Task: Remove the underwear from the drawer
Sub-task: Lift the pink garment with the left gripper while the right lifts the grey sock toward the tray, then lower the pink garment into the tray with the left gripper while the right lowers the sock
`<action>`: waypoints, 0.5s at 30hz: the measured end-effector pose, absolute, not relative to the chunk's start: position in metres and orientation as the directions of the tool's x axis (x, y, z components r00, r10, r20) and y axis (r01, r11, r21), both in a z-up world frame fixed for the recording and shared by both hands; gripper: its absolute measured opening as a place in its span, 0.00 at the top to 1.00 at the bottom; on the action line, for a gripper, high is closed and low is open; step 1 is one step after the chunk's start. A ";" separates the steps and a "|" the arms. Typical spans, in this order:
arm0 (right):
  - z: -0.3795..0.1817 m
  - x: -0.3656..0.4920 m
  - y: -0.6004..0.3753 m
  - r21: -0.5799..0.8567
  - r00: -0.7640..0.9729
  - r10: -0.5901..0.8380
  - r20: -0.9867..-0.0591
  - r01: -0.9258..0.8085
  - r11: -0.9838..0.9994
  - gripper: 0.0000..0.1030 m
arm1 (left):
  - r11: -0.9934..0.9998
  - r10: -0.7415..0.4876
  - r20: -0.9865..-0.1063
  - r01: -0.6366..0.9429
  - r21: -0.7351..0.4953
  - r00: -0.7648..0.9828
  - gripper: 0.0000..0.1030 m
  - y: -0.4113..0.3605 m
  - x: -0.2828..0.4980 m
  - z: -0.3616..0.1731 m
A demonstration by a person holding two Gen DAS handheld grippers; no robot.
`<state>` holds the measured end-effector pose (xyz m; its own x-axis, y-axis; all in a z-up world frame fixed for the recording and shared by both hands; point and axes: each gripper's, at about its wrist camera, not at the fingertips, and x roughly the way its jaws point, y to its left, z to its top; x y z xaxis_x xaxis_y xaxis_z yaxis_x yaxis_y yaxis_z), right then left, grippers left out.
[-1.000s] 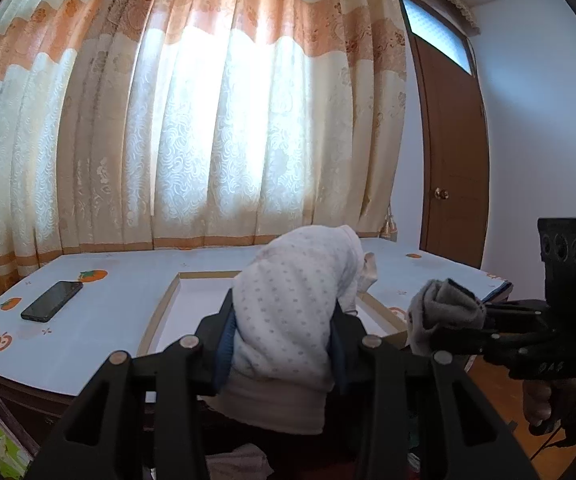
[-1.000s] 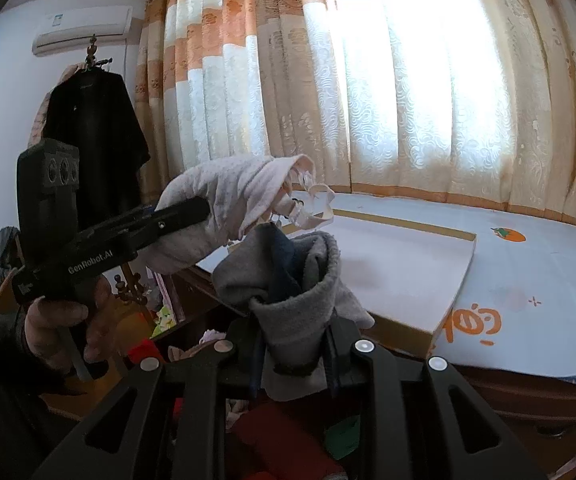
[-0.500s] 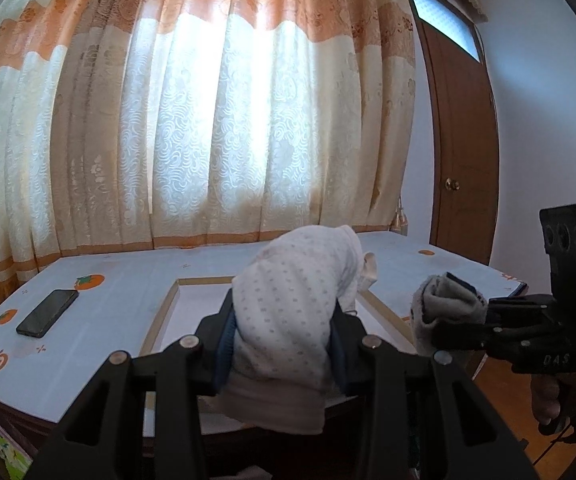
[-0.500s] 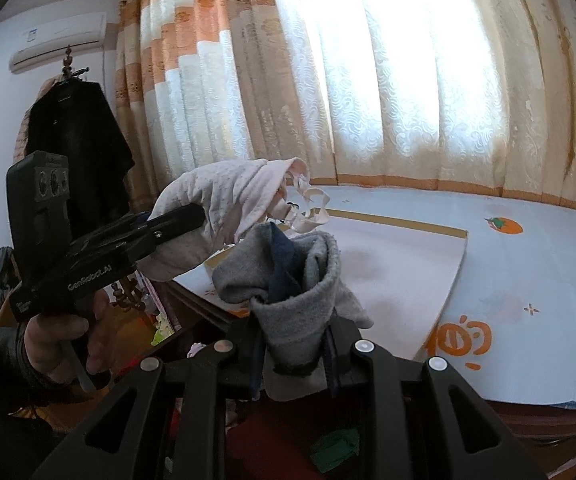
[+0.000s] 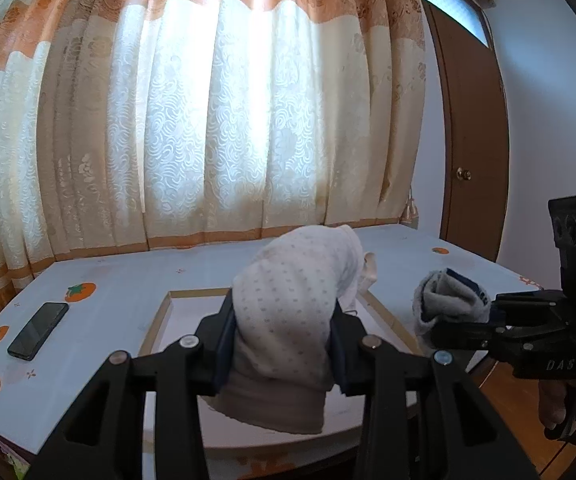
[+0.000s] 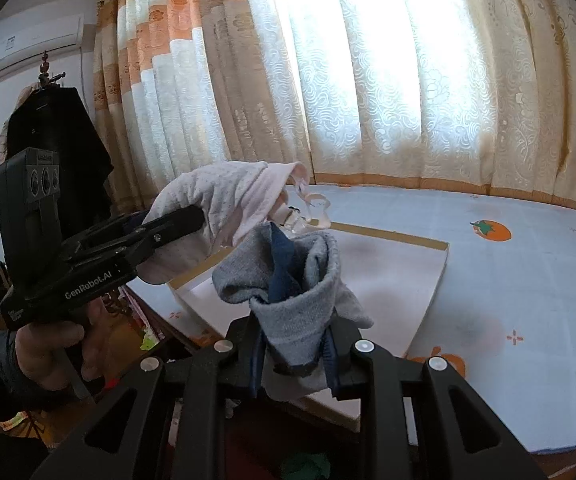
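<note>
My left gripper [image 5: 281, 344] is shut on white dotted underwear [image 5: 292, 304], held above the table's near edge. It shows from the side in the right wrist view [image 6: 191, 220], with the pale garment [image 6: 223, 200] draped over its fingers. My right gripper [image 6: 294, 352] is shut on grey underwear with a dark blue inner part [image 6: 292, 280]. In the left wrist view it [image 5: 444, 336] is at the right, holding the grey bundle [image 5: 448, 300]. The drawer is mostly hidden below the grippers.
A table with a white orange-print cloth [image 5: 127, 292] carries a flat white board with a wooden edge [image 6: 368, 284] and a black phone [image 5: 37, 336]. Curtains [image 5: 227, 120] hang behind. A brown door [image 5: 472, 140] is at right, a coat rack [image 6: 47, 128] at left.
Both grippers have risen with their garments, and more of the tabletop shows below them. The open drawer has dropped out of view. Both grips are unchanged.
</note>
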<state>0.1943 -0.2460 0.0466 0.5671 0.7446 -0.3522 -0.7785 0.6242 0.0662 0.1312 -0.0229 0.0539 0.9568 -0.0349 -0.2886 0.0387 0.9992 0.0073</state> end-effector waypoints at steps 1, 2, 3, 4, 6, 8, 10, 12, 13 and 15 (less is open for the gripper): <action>0.048 0.197 -0.245 0.065 0.569 0.741 -0.356 -0.776 0.627 0.74 | 0.999 -0.034 -0.295 0.038 0.008 0.955 0.63 -0.024 0.136 0.055; 0.049 0.200 -0.243 0.066 0.570 0.738 -0.361 -0.774 0.630 0.74 | 0.999 -0.032 -0.301 0.036 0.009 0.953 0.63 -0.025 0.140 0.055; 0.050 0.205 -0.242 0.068 0.570 0.737 -0.365 -0.773 0.631 0.74 | 0.999 -0.029 -0.305 0.034 0.010 0.952 0.63 -0.026 0.144 0.056; 0.051 0.208 -0.241 0.071 0.570 0.734 -0.370 -0.771 0.633 0.74 | 0.999 -0.027 -0.312 0.032 0.011 0.950 0.63 -0.027 0.149 0.057; 0.053 0.218 -0.239 0.078 0.571 0.727 -0.381 -0.764 0.641 0.74 | 1.000 -0.024 -0.322 0.029 0.009 0.946 0.63 -0.028 0.158 0.059; 0.056 0.230 -0.236 0.094 0.567 0.724 -0.394 -0.758 0.645 0.74 | 1.000 -0.024 -0.332 0.027 0.005 0.943 0.63 -0.029 0.167 0.062; 0.058 0.239 -0.235 0.104 0.567 0.717 -0.404 -0.751 0.652 0.74 | 1.000 -0.016 -0.339 0.022 0.014 0.941 0.63 -0.032 0.173 0.062; 0.059 0.251 -0.234 0.121 0.565 0.715 -0.413 -0.744 0.657 0.74 | 1.000 -0.017 -0.353 0.018 0.002 0.936 0.63 -0.031 0.182 0.063; 0.060 0.257 -0.233 0.133 0.562 0.714 -0.418 -0.739 0.660 0.74 | 1.000 -0.018 -0.363 0.017 -0.005 0.932 0.63 -0.031 0.186 0.062; 0.060 0.266 -0.231 0.148 0.562 0.709 -0.427 -0.730 0.668 0.74 | 1.000 -0.010 -0.387 0.006 -0.013 0.922 0.63 -0.030 0.197 0.060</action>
